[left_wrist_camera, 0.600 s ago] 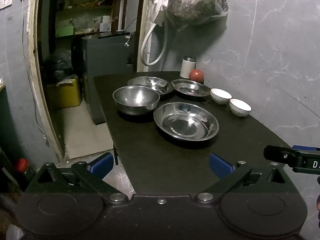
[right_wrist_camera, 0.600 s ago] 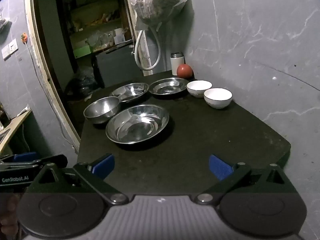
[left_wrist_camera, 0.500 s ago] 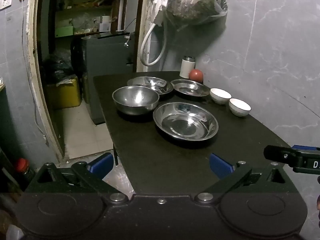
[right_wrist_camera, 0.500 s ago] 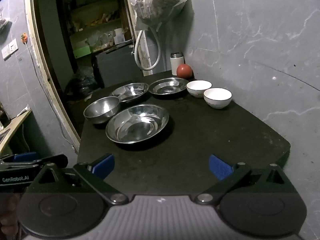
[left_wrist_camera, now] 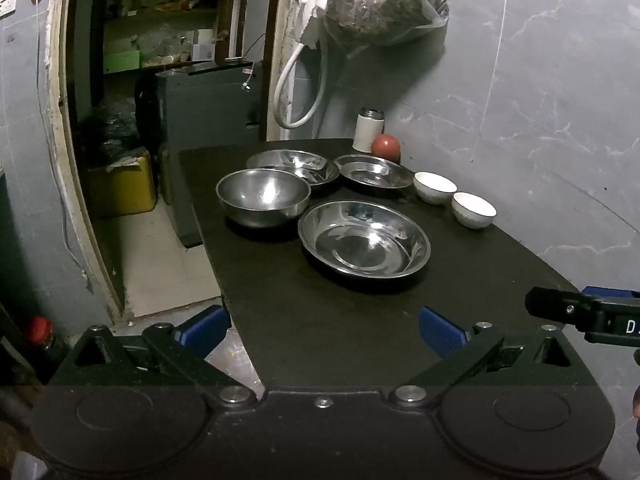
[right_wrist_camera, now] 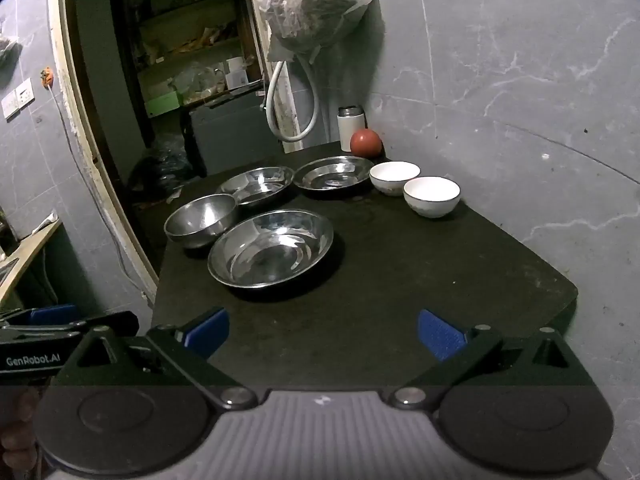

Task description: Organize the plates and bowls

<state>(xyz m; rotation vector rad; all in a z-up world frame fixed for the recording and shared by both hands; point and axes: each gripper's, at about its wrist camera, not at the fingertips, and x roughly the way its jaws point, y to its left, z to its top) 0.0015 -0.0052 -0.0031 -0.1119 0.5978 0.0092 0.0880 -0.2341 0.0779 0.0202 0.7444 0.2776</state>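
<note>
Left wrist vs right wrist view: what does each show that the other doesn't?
Only the left wrist view shows the yellow container on the floor past the doorway, a red-capped bottle low at the left, and the right gripper poking in from the right edge.

Only the right wrist view shows the wooden counter edge at the left and the left gripper beside it.

Both show the dark table, three steel plates, the deep steel bowl, two white bowls, the red ball, the white canister and the hanging bag.

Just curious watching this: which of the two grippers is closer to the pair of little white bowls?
Right, probably. The white bowls sit at the table's right edge, ahead of the right gripper; the left gripper hangs over the table's left corner, farther across.
</note>
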